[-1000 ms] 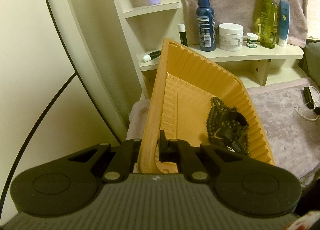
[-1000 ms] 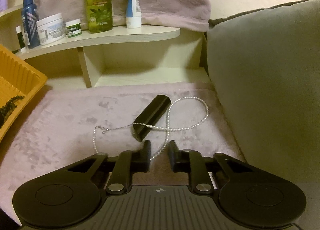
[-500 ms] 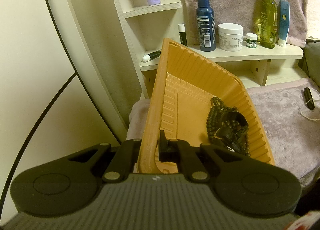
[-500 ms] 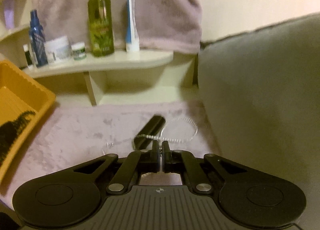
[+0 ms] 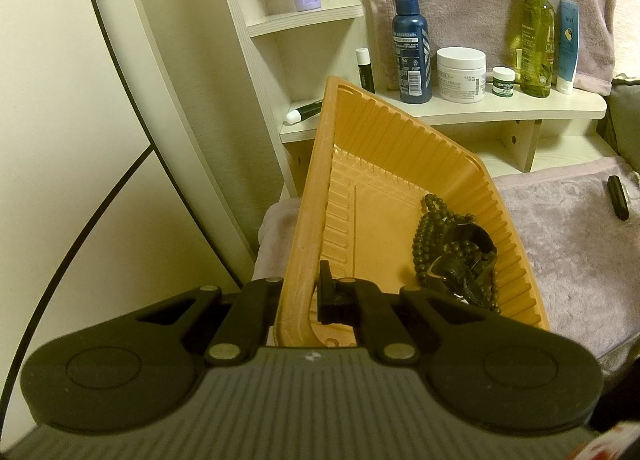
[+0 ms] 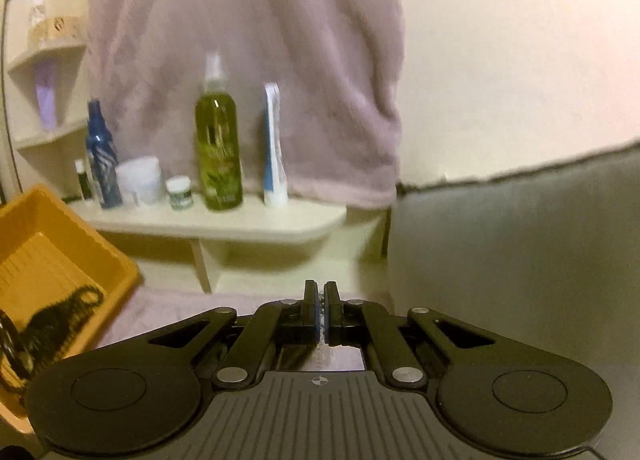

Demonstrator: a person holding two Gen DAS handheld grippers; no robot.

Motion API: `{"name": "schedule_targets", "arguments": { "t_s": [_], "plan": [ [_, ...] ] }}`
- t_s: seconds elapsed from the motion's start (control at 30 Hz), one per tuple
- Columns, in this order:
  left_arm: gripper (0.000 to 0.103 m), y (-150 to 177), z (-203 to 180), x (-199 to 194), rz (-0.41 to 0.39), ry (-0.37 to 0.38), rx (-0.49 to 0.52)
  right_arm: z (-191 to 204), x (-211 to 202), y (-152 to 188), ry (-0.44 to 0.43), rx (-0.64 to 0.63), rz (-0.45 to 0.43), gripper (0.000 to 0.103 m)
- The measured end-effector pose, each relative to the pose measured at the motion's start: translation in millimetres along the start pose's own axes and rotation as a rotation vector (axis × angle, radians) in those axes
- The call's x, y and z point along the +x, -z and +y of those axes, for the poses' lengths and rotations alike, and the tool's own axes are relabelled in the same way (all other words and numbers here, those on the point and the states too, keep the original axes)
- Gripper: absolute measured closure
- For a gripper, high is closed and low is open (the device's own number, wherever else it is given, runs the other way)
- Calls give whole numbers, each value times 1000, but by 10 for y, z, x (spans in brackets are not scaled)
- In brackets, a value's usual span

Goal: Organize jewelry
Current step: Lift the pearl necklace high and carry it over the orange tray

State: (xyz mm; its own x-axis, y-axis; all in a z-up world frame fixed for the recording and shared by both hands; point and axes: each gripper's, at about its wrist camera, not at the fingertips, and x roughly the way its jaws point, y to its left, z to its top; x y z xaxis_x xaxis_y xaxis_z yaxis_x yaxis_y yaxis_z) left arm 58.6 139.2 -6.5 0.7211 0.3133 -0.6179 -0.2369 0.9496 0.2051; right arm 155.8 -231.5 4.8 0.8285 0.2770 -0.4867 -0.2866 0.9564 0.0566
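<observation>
Left gripper (image 5: 298, 292) clamps orange tray (image 5: 400, 148), black case (image 5: 618, 202) only there

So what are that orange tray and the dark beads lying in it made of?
The orange tray looks like thin moulded plastic with a matte finish: its walls are ribbed all round and the rim bends where the left tool pinches it. The dark bead necklace has small round beads with a dull sheen, perhaps wood or stone; the view can't settle which.
</observation>
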Motion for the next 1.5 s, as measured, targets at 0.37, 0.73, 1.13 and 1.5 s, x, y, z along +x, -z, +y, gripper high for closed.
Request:
{"name": "schedule_targets", "arguments": {
  "t_s": [0.37,0.73,1.13,1.5],
  "plan": [
    [99,0,-2,0,0,0,0,211,-214,-410,-99,-33,-91,101],
    [98,-5,-8,-3,-1,0,0,654,-314,-727,-292,-48,-138,101],
    [98,-13,-19,-16,-1,3,-6,1449,-187,-1057,-572,-42,-149,101],
    [98,-12,0,-10,-2,10,-12,2025,385,-854,-684,-42,23,101]
  ]
}}
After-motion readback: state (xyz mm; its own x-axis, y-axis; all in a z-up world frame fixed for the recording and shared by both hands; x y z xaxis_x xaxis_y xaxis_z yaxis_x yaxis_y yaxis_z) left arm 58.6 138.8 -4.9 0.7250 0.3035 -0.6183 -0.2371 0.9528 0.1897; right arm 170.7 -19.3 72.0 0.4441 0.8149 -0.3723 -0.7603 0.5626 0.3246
